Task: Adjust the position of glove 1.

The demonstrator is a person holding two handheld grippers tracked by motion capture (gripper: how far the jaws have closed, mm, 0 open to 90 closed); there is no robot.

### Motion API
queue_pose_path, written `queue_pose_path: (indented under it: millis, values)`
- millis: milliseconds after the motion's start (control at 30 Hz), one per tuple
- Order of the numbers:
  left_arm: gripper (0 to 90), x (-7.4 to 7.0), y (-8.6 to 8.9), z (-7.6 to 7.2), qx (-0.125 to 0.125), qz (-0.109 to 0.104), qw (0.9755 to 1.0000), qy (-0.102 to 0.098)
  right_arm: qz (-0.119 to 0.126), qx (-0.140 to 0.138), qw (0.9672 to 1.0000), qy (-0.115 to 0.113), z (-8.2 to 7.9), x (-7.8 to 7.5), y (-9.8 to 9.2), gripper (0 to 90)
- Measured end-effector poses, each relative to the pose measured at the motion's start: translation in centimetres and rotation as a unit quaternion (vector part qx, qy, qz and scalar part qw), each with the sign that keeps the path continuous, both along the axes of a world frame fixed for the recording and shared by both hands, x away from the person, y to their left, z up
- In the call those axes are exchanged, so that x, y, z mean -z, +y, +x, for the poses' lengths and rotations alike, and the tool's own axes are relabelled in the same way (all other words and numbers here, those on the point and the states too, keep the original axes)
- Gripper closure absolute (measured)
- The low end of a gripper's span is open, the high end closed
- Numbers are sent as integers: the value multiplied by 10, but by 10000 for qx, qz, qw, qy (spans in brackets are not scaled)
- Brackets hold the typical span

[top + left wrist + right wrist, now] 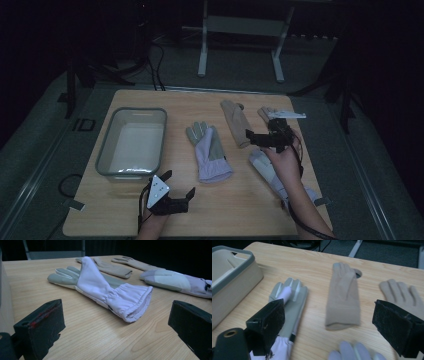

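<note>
Right of the grey bin (131, 141), on the desk (240, 200), lies a white/grey glove (210, 150), palm up, cuff toward the person. Left claw (179, 186): jaws wide, empty, near the bin's front corner, just short of the cuff. Right claw (260, 129): wide, empty, well right of the bin, above a tan glove (235, 120) w/ 2nd tan glove (402, 293) beside; 2nd white glove (267, 170) under the forearm
</note>
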State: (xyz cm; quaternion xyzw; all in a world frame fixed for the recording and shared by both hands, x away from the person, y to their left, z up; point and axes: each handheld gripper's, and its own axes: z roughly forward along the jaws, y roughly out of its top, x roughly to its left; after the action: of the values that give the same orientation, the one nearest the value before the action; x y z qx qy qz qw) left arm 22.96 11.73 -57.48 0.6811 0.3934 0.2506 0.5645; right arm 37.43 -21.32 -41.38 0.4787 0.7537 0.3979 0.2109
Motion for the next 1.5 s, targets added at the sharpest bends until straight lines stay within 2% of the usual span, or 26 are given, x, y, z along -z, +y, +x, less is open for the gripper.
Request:
queue_pose_path:
  millis: [133, 167, 200, 267, 300, 400, 433, 467, 533, 633, 667, 700, 733, 833, 867, 900, 1000, 1033, 1100, 1200, 1300, 1367, 1433, 1467, 1500]
  values:
    - [8, 0, 0, 0, 11, 2, 10000, 1, 20, -118, 9999, 51, 7, 3, 21, 133]
    - [8, 0, 0, 0, 14, -5, 10000, 2, 66, -177, 9998, 93, 11, 6, 31, 129]
    - [8, 0, 0, 0, 14, -5, 10000, 2, 66, -177, 9998, 93, 11, 6, 31, 129]
    - [8, 0, 0, 0, 18, -19, 10000, -4, 20, -284, 9994, 205, 16, 11, 49, 125]
    - [8, 0, 0, 0, 18, -19, 10000, -4, 20, -284, 9994, 205, 16, 11, 49, 125]
    - [8, 0, 0, 0, 33, -3, 10000, -8, -37, -387, 9988, 310, 21, 18, 66, 125]
    - [8, 0, 0, 0, 38, -8, 10000, -10, -100, -457, 9984, 331, 24, 23, 77, 125]
    - [8, 0, 0, 0, 40, -15, 10000, -10, -100, -457, 9984, 331, 24, 23, 77, 125]
    - [8, 0, 1, 0, 42, -26, 10000, -9, -74, -542, 9975, 441, 30, 32, 92, 129]
    - [8, 0, 1, 0, 54, -37, 10000, -11, -83, -549, 9971, 514, 35, 40, 102, 137]
    - [8, 0, 1, 0, 62, -31, 10000, -8, -13, -547, 9966, 619, 40, 50, 110, 156]
    - [8, 0, 1, 0, 71, -24, 10000, -4, -13, -547, 9966, 619, 40, 50, 110, 156]
    - [8, 0, 1, 0, 74, -42, 10000, -7, -80, -549, 9960, 700, 44, 60, 119, 159]
    - [8, 0, 1, 0, 78, -44, 10000, -5, -117, -548, 9954, 773, 46, 66, 123, 159]
    - [8, 0, 1, 0, 81, -40, 10000, -7, -310, -526, 9935, 960, 52, 83, 131, 165]
    - [8, 0, 1, 0, 81, -37, 10000, -5, -310, -526, 9935, 960, 52, 83, 131, 165]
    - [8, 0, 1, 0, 91, -40, 10000, 2, -438, -469, 9913, 1149, 57, 101, 137, 166]
    - [8, 0, 1, 1, 100, -46, 9999, 6, -438, -469, 9913, 1149, 57, 101, 137, 166]
    - [8, 0, 1, 1, 102, -60, 9999, 21, -610, -420, 9900, 1202, 57, 114, 141, 174]
    - [8, 0, 1, 1, 101, -59, 9999, 25, -678, -403, 9893, 1227, 58, 121, 143, 186]
    - [8, 0, 1, 1, 102, -59, 9999, 21, -756, -358, 9890, 1216, 56, 125, 144, 255]
    - [8, 0, 1, 1, 100, -58, 9999, 24, -696, -257, 9902, 1179, 55, 125, 145, 333]
    - [8, 0, 1, 1, 95, -60, 9999, 24, -621, -156, 9911, 1171, 53, 125, 146, 449]
    - [8, 0, 2, 1, 94, -54, 9999, 28, -532, -129, 9909, 1228, 51, 125, 148, 552]
    - [8, 0, 1, 1, 91, -61, 9999, 32, -550, -96, 9915, 1172, 49, 125, 149, 620]
